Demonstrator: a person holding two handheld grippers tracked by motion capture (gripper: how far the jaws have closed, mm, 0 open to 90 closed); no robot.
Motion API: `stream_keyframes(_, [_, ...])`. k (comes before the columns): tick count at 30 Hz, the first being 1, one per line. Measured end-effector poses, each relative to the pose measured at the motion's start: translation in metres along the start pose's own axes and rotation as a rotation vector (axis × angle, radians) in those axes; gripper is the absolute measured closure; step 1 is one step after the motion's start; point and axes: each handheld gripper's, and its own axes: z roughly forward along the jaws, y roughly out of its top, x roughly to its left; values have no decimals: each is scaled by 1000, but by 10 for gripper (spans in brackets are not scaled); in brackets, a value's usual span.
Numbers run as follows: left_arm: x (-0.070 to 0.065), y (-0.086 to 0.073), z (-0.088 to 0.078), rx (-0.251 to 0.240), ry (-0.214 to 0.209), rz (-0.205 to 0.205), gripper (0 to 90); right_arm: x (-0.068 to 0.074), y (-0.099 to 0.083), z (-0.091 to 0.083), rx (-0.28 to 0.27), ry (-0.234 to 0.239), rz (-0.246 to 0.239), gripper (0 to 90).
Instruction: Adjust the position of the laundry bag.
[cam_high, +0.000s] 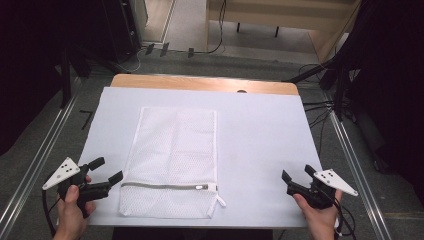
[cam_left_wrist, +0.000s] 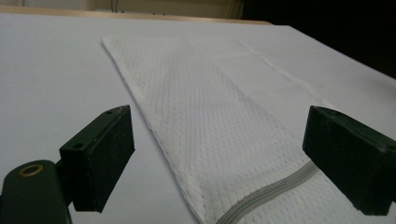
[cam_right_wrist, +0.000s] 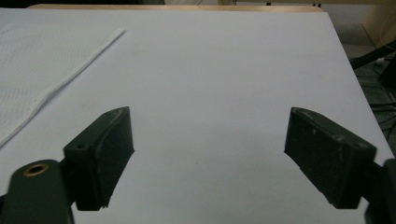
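A white mesh laundry bag (cam_high: 172, 160) lies flat on the white table sheet (cam_high: 260, 135), its long side running away from me. Its grey zipper (cam_high: 165, 186) crosses the near end, with the white pull (cam_high: 219, 199) at the right. My left gripper (cam_high: 106, 170) hovers open just left of the bag's near left corner, nothing between its jaws. In the left gripper view the mesh bag (cam_left_wrist: 219, 121) and the zipper (cam_left_wrist: 275, 191) lie ahead between the jaws. My right gripper (cam_high: 297, 174) stands open over bare sheet near the right front edge, well apart from the bag (cam_right_wrist: 42, 70).
The wooden table top (cam_high: 200, 82) shows along the far edge beyond the sheet. Metal rails (cam_high: 350, 150) run down both sides of the table. Cables (cam_high: 320, 107) lie on the floor at the right. Dark stands and equipment ring the table.
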Motion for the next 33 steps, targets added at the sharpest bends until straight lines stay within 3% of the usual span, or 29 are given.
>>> stream_keyframes(3, [-3,-1,5,21,8,14,94,17,4,10,16,-27,7,239])
stream_keyframes(7, [-6,-1,8,26,8,16,94,46,10,28,42,-2,-15,292])
stream_keyframes(12, [-8,-3,10,34,1,16,94,85,17,53,41,64,-43,365])
stream_keyframes(14, [-8,-3,10,35,2,18,94,91,17,57,48,70,-52,386])
stream_keyframes(15, [-7,-3,10,36,5,17,95,108,18,69,67,98,-89,429])
stream_keyframes(18, [-7,-4,9,42,13,19,97,127,18,85,97,146,-104,463])
stream_keyframes(22, [-6,-5,9,47,20,24,141,142,18,104,147,202,-77,466])
stream_keyframes(26, [-5,-5,9,45,14,19,141,152,15,121,186,198,-77,503])
stream_keyframes(33, [-7,-4,12,54,13,27,141,161,12,135,215,211,-71,543])
